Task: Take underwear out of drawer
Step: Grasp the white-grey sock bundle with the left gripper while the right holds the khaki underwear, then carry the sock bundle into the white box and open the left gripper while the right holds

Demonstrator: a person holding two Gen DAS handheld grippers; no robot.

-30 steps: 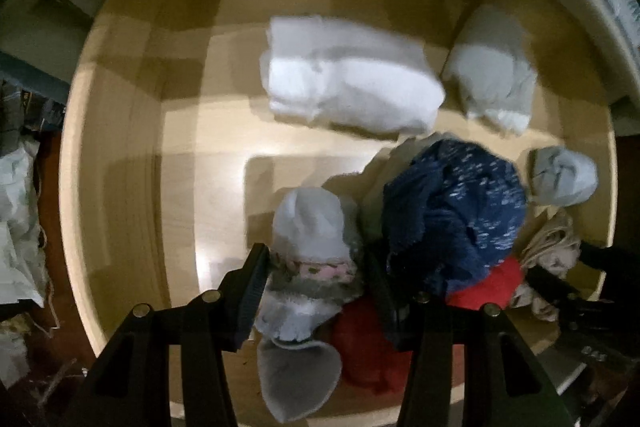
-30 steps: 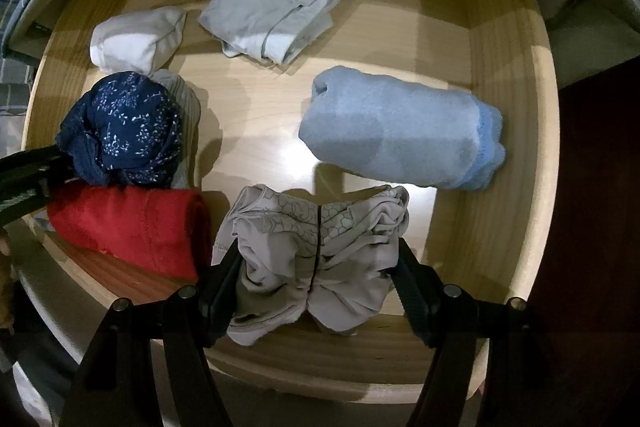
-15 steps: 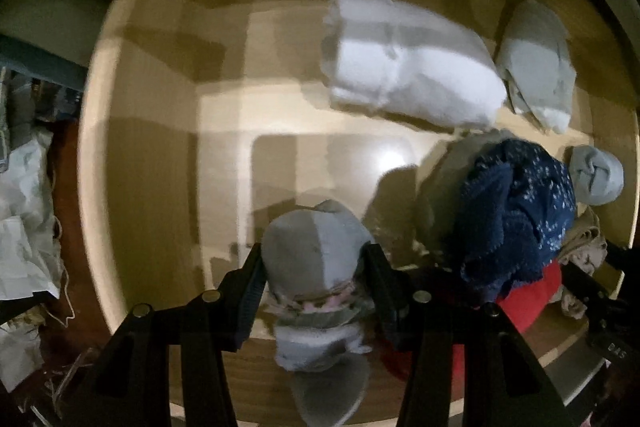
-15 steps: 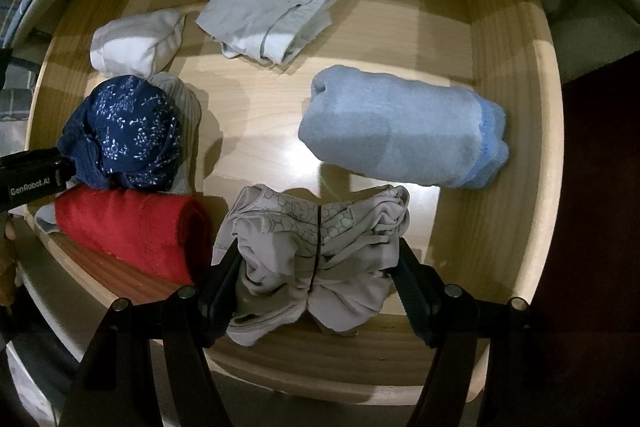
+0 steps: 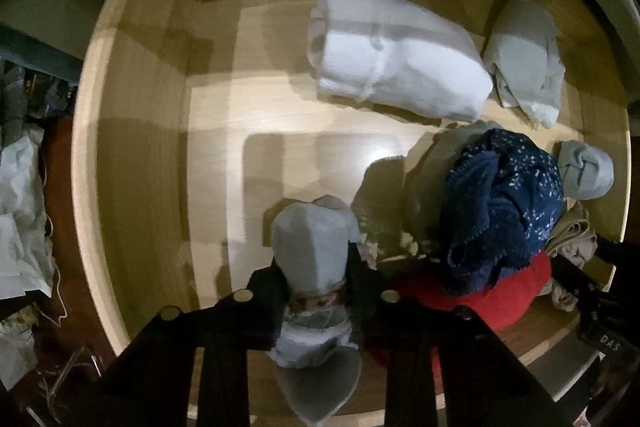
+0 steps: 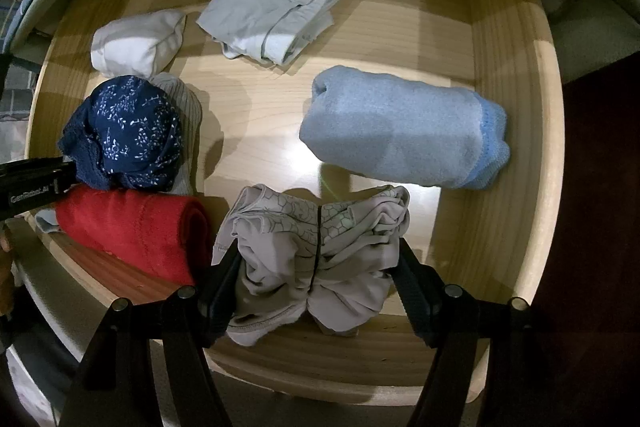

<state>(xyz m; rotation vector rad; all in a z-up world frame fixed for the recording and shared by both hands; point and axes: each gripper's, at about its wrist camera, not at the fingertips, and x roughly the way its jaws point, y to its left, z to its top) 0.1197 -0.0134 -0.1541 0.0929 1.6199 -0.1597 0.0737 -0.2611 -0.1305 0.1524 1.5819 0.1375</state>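
Note:
The wooden drawer [image 5: 132, 163] stands open, also in the right wrist view [image 6: 516, 227]. My left gripper [image 5: 318, 279] is shut on a grey rolled underwear [image 5: 312, 243] with a patterned band, held above the drawer's front left part. My right gripper [image 6: 318, 267] sits around a bunched beige underwear [image 6: 316, 247] at the drawer's front edge, its fingers touching both sides. A navy floral piece [image 6: 128, 131] lies on a red roll [image 6: 128, 227]; both show in the left wrist view, navy [image 5: 500, 203], red [image 5: 492, 299].
A light blue roll [image 6: 400, 131], a folded pale grey garment [image 6: 276, 11] and a white roll [image 6: 136, 43] lie in the drawer. In the left wrist view the white roll [image 5: 396, 67] lies at the back. White crumpled cloth [image 5: 20, 211] lies outside, left of the drawer.
My left gripper has closed on the grey underwear and carried it left, away from the navy and red pile. My right gripper and the beige underwear have not moved.

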